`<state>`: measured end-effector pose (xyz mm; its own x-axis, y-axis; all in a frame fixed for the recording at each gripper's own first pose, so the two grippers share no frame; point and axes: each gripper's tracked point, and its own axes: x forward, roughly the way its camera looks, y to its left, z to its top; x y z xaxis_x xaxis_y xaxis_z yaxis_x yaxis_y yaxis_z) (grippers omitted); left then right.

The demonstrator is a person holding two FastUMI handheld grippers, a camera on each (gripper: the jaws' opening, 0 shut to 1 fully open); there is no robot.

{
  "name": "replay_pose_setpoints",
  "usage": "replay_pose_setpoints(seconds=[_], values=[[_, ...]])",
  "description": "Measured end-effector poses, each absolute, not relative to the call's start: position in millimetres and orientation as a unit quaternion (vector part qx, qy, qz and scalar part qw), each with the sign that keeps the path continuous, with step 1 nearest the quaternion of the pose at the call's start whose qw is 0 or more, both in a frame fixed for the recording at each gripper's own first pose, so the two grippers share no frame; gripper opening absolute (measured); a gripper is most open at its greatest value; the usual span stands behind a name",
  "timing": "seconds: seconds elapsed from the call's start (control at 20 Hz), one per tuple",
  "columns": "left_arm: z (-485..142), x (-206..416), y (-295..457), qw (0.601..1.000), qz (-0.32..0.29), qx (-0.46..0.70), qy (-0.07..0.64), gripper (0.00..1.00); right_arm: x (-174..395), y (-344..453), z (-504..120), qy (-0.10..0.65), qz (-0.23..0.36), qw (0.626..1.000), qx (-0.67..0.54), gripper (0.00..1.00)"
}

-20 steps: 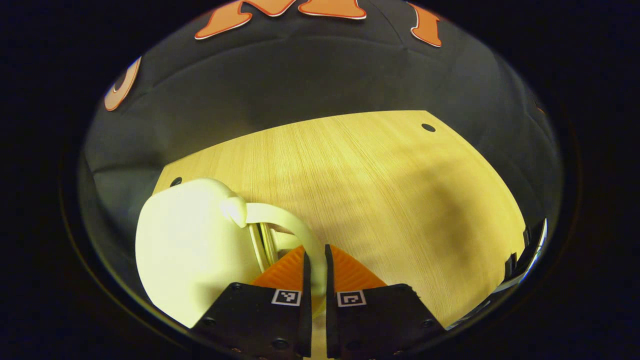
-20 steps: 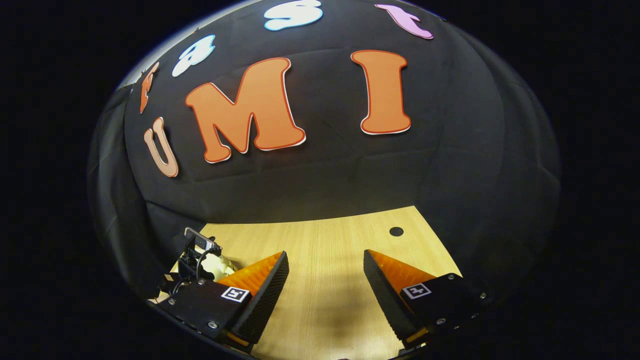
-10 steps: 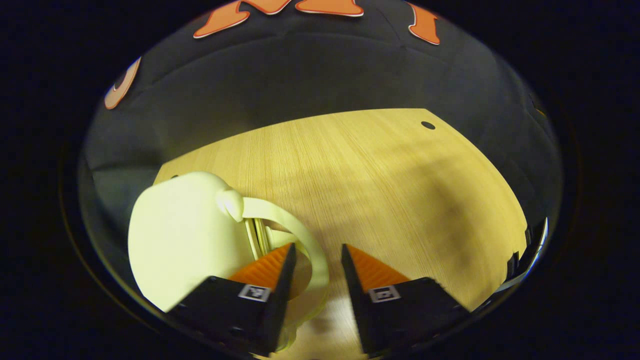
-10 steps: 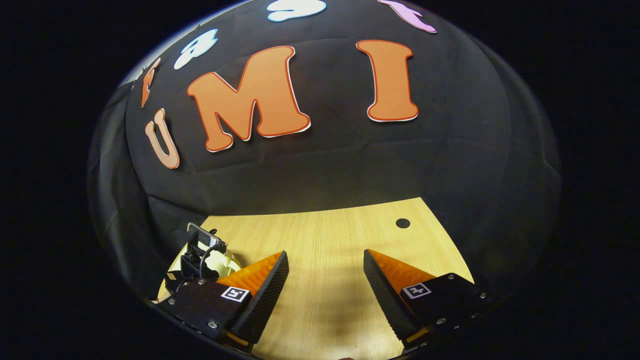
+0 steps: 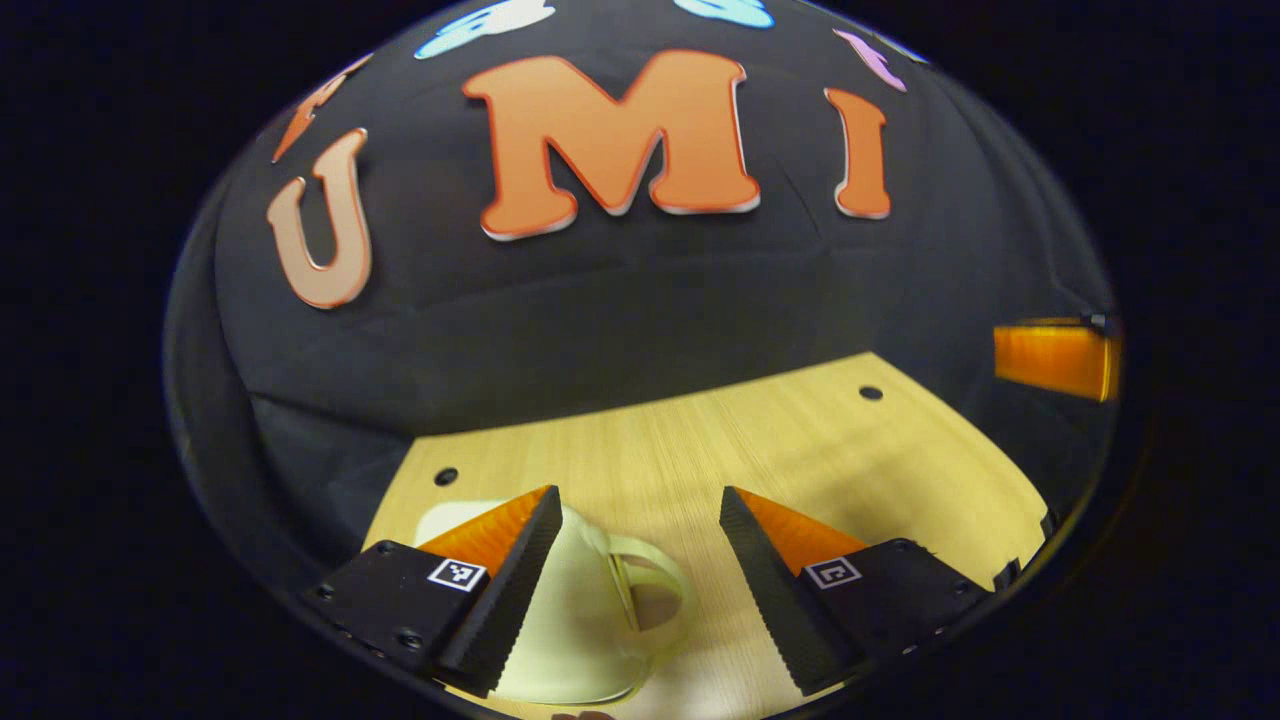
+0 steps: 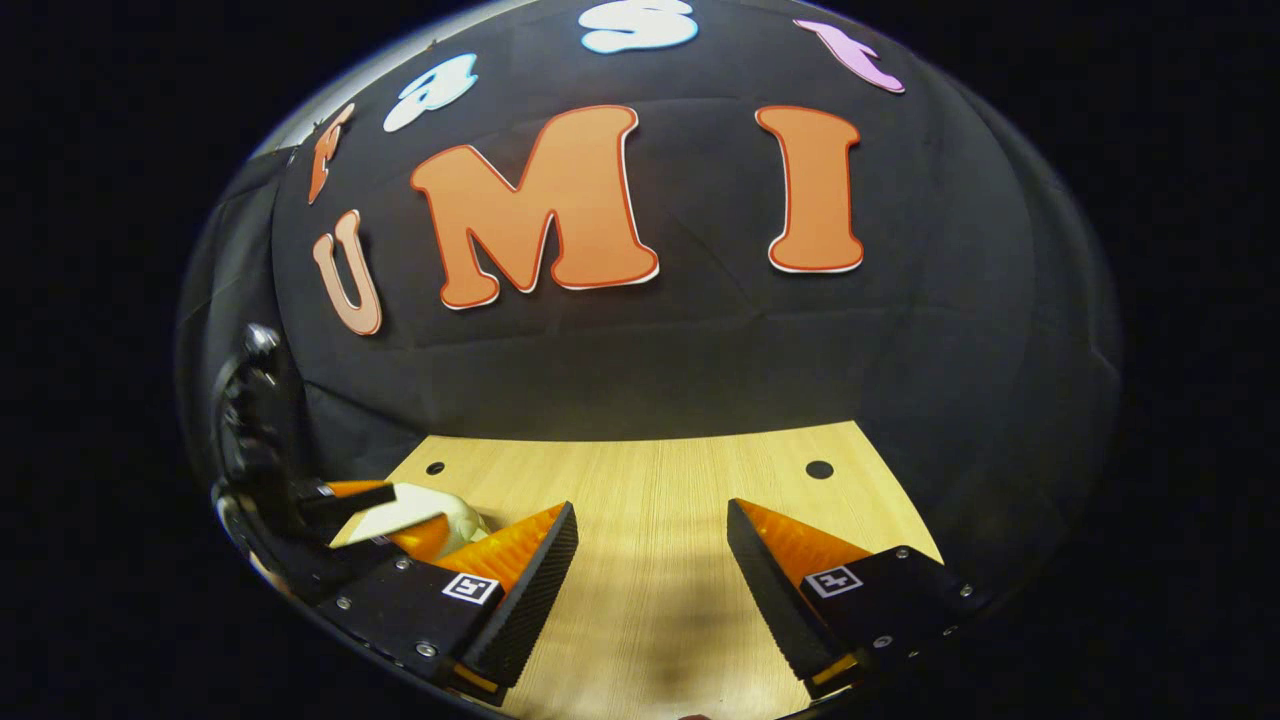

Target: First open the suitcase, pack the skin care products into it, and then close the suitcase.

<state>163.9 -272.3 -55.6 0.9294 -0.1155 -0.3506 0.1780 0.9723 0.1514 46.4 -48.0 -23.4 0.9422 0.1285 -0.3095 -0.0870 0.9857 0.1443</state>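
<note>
Apparently near the finish: the case looks shut, both sets of fingers empty.

Your left gripper (image 5: 635, 560) has its fingers spread wide above the suitcase (image 5: 580, 630), a small, smooth, cream shell with a curved handle (image 5: 655, 590), lying on the counter (image 5: 760, 440) at its left side. Its halves seem closed, so packing is probably done, though you cannot see inside. Your right gripper (image 6: 650, 570) hangs with fingers apart over bare wood, holding nothing.

Left tool lets go of the handle!
Left tool (image 5: 635, 560) has opened wide and lifted clear above the cream suitcase (image 5: 570, 630).
</note>
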Motion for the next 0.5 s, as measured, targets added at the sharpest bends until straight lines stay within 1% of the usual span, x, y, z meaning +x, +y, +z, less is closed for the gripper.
replay_pose_setpoints(seconds=[0.05,0.15,0.2,0.3,0.35,0.5], values=[[-29.6,168.4,-269.8,0.985,-0.062,0.085,0.136,0.99,46.3,-45.0,-20.7,0.153,0.054,0.985,0.061,0.96],[0.1,164.3,-282.4,0.993,-0.045,0.061,0.086,0.99,43.8,-37.5,-11.2,0.133,0.056,0.988,0.056,0.96],[-14.8,170.3,-277.0,0.996,-0.044,0.042,0.070,0.99,42.2,-34.1,-4.6,0.120,0.055,0.990,0.056,0.96],[3.7,168.0,-282.5,0.997,-0.050,0.004,0.053,0.99,36.8,-24.8,15.6,0.078,0.058,0.994,0.056,0.95],[13.9,165.8,-281.0,0.998,-0.046,-0.010,0.047,0.99,33.7,-20.0,26.8,0.054,0.060,0.995,0.056,0.95],[18.4,166.2,-276.6,0.999,-0.027,-0.019,0.022,0.99,20.4,-7.9,59.0,-0.017,0.059,0.997,0.046,0.95]])
